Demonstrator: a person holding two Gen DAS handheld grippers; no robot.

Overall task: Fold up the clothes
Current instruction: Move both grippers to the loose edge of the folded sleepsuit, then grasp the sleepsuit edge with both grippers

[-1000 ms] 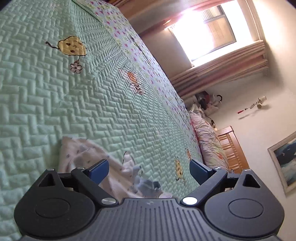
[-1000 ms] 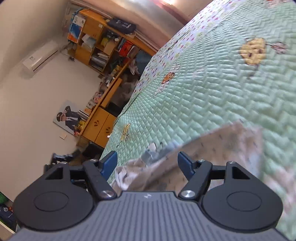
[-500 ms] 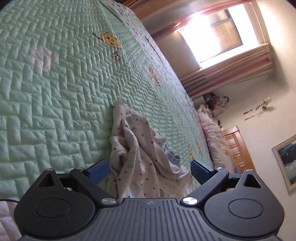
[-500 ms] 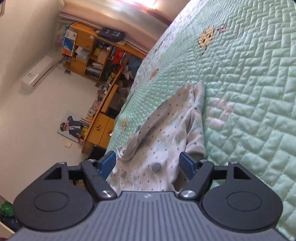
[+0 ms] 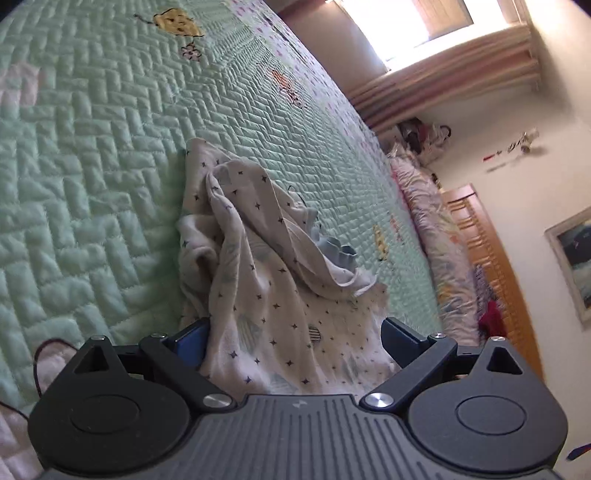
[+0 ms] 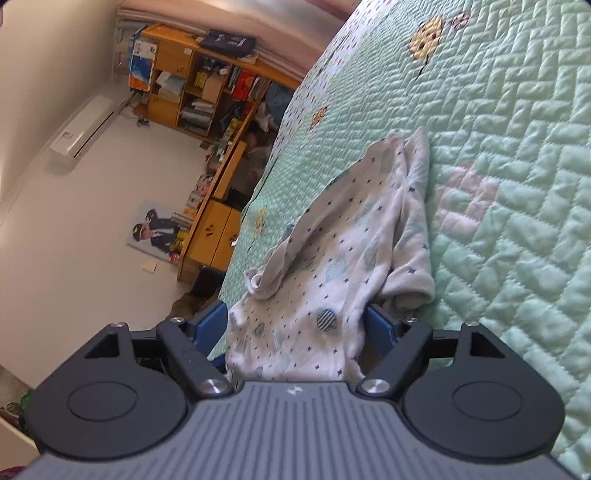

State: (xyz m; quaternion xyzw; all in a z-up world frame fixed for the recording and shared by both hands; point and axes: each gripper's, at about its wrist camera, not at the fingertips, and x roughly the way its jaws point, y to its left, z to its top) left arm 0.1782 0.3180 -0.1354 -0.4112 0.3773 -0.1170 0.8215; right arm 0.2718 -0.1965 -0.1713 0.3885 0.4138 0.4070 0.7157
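A small white garment (image 5: pixel 258 266) printed with dark stars lies crumpled on the green quilted bedspread (image 5: pixel 92 166). One sleeve is folded over it, and a pale blue cuff sticks out at its right. My left gripper (image 5: pixel 295 336) stands wide, low over the garment's near end; the cloth lies loose between its blue pads (image 5: pixel 190 338). In the right wrist view the same garment (image 6: pixel 354 236) stretches away from my right gripper (image 6: pixel 295 325). Its jaws are opening, with the garment's near edge slack between them. The bedspread (image 6: pixel 517 147) shows on the right.
Flowered pillows (image 5: pixel 436 229) and a wooden headboard (image 5: pixel 491 266) lie past the bed's far right edge, under a bright window (image 5: pixel 413 26). A thin red cable (image 5: pixel 38 354) crosses the quilt at lower left. Beyond the bed's left edge stand a cluttered wooden shelf (image 6: pixel 199 85) and cabinet (image 6: pixel 218 232).
The garment, blurred and bunched at both grippers a second ago, now lies still and spread out on the quilt. Both grippers have sunk toward it. The right jaws stand slightly wider.
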